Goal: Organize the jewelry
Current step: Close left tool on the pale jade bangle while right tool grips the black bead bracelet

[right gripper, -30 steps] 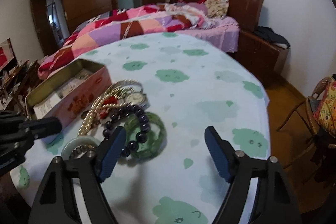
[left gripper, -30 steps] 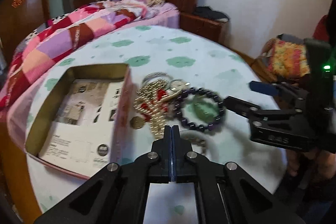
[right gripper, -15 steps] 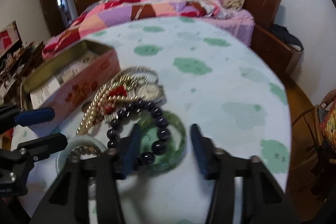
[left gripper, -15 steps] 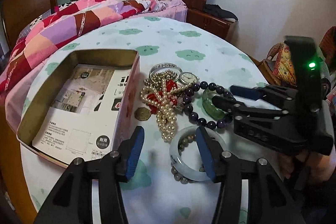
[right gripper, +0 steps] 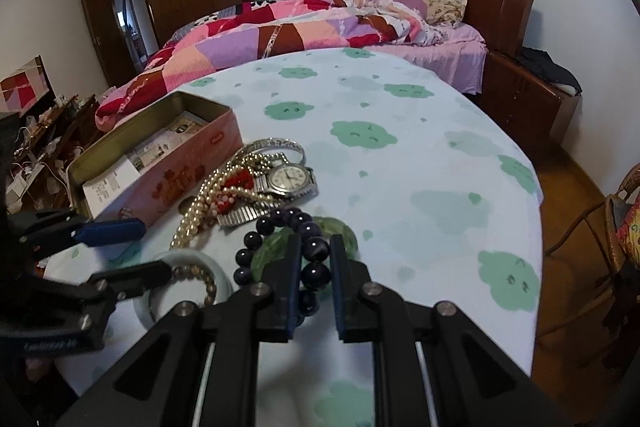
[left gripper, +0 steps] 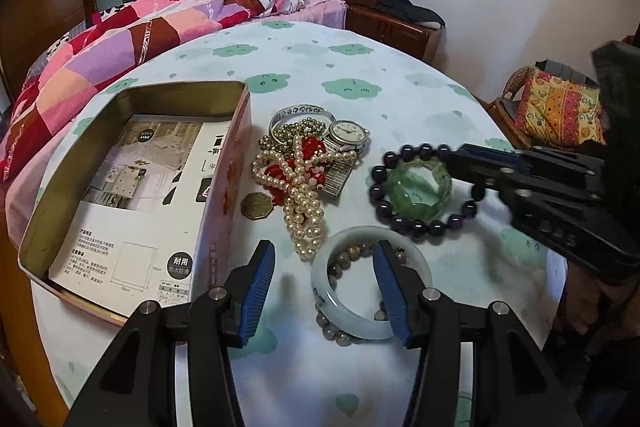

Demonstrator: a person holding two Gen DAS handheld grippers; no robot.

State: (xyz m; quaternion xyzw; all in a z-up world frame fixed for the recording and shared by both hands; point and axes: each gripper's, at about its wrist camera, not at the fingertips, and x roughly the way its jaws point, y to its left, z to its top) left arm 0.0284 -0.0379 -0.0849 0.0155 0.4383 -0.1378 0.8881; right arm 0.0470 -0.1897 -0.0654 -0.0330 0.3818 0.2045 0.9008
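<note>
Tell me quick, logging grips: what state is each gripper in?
Left gripper: open, holding nothing.
Right gripper: jaws closing around the dark bead bracelet.

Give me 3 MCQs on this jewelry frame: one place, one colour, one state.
1. Where is the wristwatch?
A. in the tin
B. on the tablecloth beside the tin
C. on the bed

2. What colour is the bangle ringed by the dark bead bracelet?
A. green
B. red
C. gold

3. What is the left gripper doing?
A. clamping the pearls
B. shut, empty
C. open over the white bangle

Answers: 1 B, it lies outside the tin; 2 A, translucent green; 3 C, its fingers stand apart.
</note>
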